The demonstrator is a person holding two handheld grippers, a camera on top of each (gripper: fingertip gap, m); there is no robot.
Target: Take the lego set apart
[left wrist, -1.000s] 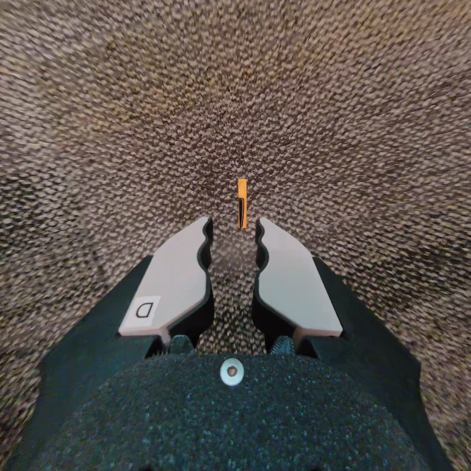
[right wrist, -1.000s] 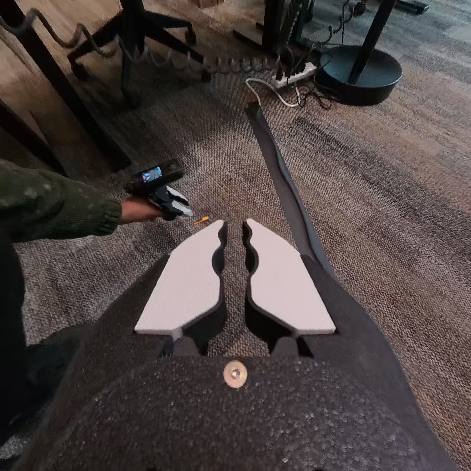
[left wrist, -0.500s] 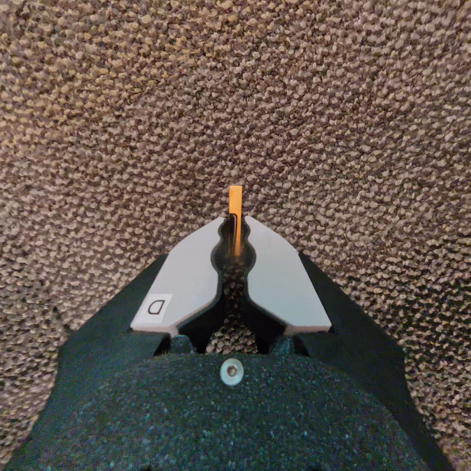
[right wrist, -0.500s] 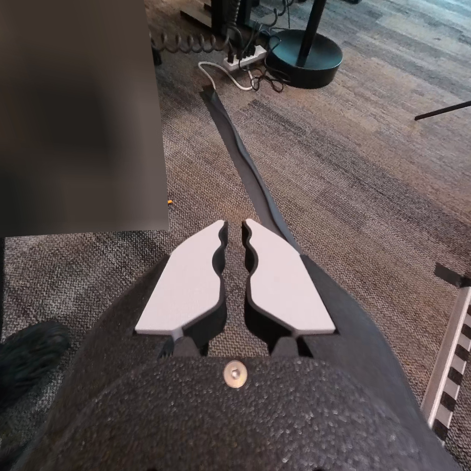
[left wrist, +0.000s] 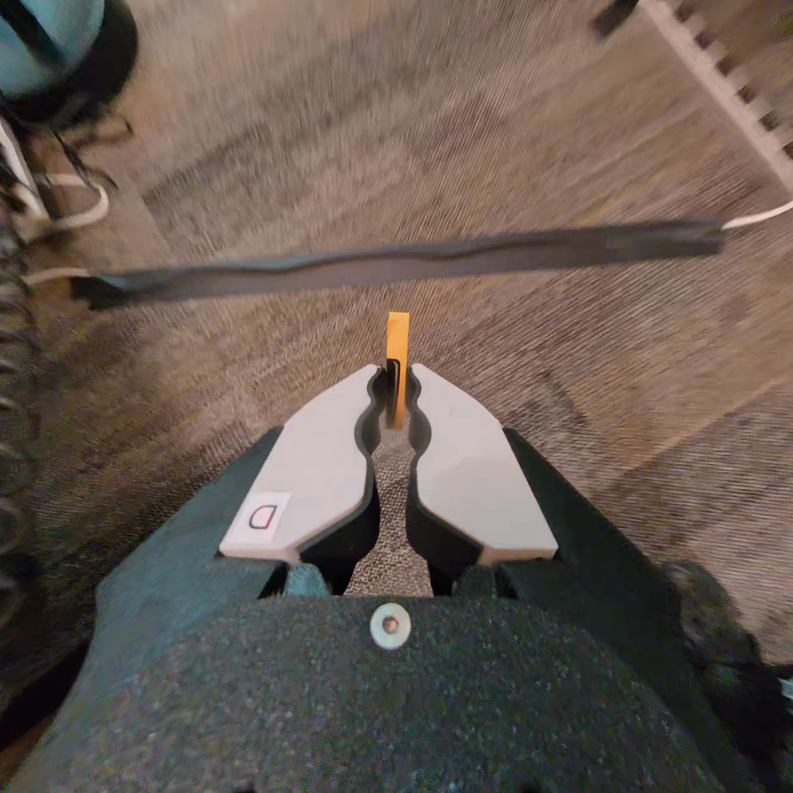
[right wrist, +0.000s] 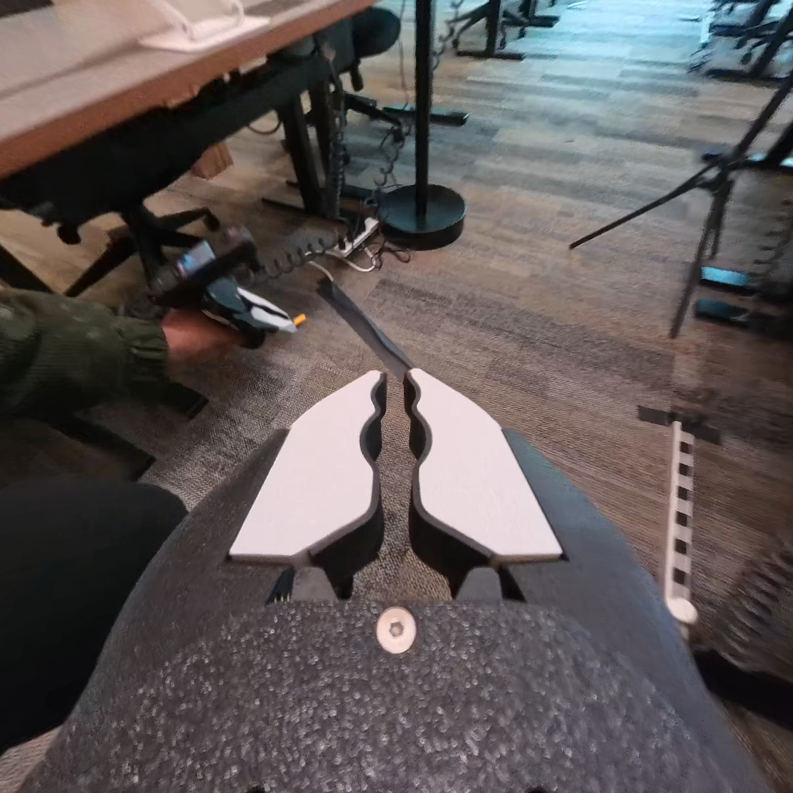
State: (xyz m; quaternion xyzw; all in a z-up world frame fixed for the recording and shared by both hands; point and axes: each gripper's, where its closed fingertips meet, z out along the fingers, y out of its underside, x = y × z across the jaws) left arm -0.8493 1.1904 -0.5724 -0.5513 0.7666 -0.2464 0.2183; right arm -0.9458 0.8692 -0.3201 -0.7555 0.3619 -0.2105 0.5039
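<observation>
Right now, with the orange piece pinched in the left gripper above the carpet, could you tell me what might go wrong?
1. The orange lego piece is thin and held only near the left gripper tips, so it could slip out.
2. If dropped, so small a piece could be hard to spot on the mottled carpet.
3. The right gripper is empty, giving no support.

The floor [right wrist: 558,300] is mottled grey-brown carpet. A long dark cable cover [left wrist: 386,268] lies flat across it, with a white cable [left wrist: 759,216] at one end. A round black stand base [right wrist: 422,214] rests beside a white power strip [right wrist: 358,234], and a pale slotted strip [right wrist: 682,510] lies taped down farther right.
</observation>
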